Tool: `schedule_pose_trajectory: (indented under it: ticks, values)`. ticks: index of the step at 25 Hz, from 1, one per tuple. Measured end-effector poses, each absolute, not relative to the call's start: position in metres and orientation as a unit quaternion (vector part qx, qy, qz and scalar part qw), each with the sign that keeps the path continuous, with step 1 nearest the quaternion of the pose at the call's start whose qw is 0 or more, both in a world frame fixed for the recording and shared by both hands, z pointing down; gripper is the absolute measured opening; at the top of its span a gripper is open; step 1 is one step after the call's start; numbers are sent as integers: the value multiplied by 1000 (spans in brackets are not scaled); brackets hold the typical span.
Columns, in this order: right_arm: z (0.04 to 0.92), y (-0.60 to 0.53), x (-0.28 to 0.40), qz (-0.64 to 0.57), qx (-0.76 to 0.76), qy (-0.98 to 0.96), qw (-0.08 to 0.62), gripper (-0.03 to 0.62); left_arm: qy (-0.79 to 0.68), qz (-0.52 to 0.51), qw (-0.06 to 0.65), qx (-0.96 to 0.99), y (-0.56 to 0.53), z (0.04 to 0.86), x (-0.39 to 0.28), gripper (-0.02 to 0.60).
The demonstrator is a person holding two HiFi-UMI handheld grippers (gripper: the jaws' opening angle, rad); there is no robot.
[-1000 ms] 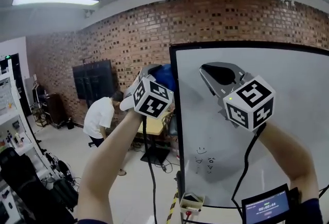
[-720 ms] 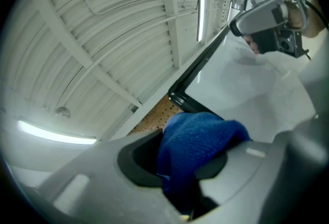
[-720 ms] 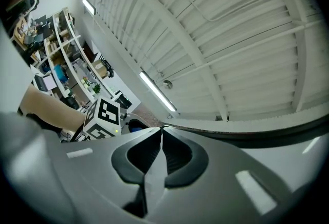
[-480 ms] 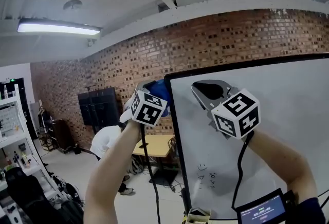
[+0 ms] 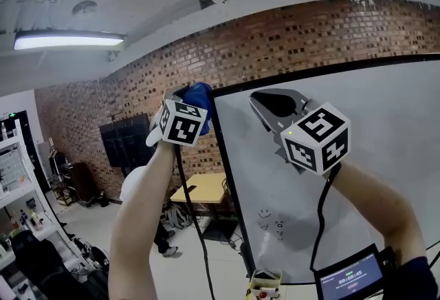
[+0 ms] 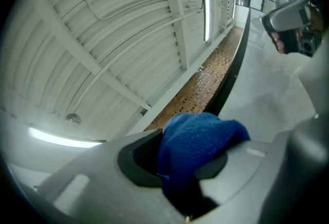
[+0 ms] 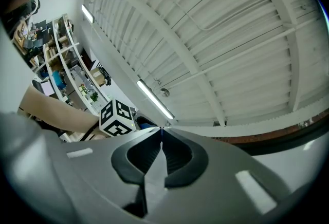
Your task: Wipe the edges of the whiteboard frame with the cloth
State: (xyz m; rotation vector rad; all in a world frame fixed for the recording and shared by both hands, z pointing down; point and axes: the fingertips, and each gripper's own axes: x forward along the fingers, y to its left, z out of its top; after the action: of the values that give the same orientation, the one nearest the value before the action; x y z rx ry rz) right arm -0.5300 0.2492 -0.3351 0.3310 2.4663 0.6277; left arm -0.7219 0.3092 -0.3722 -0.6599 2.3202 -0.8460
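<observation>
The whiteboard (image 5: 357, 154) has a thin black frame (image 5: 225, 161). My left gripper (image 5: 187, 92) is raised beside the frame's top left corner and is shut on a bunched blue cloth (image 5: 200, 96). In the left gripper view the cloth (image 6: 198, 138) bulges out between the jaws, with the frame's black strip (image 6: 234, 66) just beyond it. Whether the cloth touches the frame I cannot tell. My right gripper (image 5: 263, 103) hovers in front of the white surface, to the right of the left one. It is shut with nothing in it, and its tips (image 7: 162, 129) meet.
A brick wall (image 5: 309, 37) runs behind the board. Below on the left are a person in a white shirt (image 5: 132, 185), a wooden table (image 5: 199, 188), a dark screen (image 5: 127, 144) and shelves (image 5: 14, 175). A small display (image 5: 347, 278) sits at the bottom right.
Both grippers have risen. The left one carried the cloth up along the board's left edge to the top corner. The head view has tilted upward.
</observation>
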Motion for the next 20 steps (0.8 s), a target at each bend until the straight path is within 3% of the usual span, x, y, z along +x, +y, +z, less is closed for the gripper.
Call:
schedule_pose_trajectory:
  ticks: [6, 11, 17, 20]
  values:
    - [-327, 227, -507, 235, 112, 923, 285, 18, 848, -401, 297, -176, 300, -391, -706, 103]
    - [-316, 201, -496, 220, 99, 930, 278, 18, 797, -467, 350, -152, 266, -406, -662, 100]
    - [-292, 184, -487, 201, 98, 937, 268, 18, 784, -460, 367, -197, 227, -400, -623, 95]
    - [-275, 172, -462, 196, 96, 934, 284, 18, 807, -399, 376, -220, 228, -396, -603, 95]
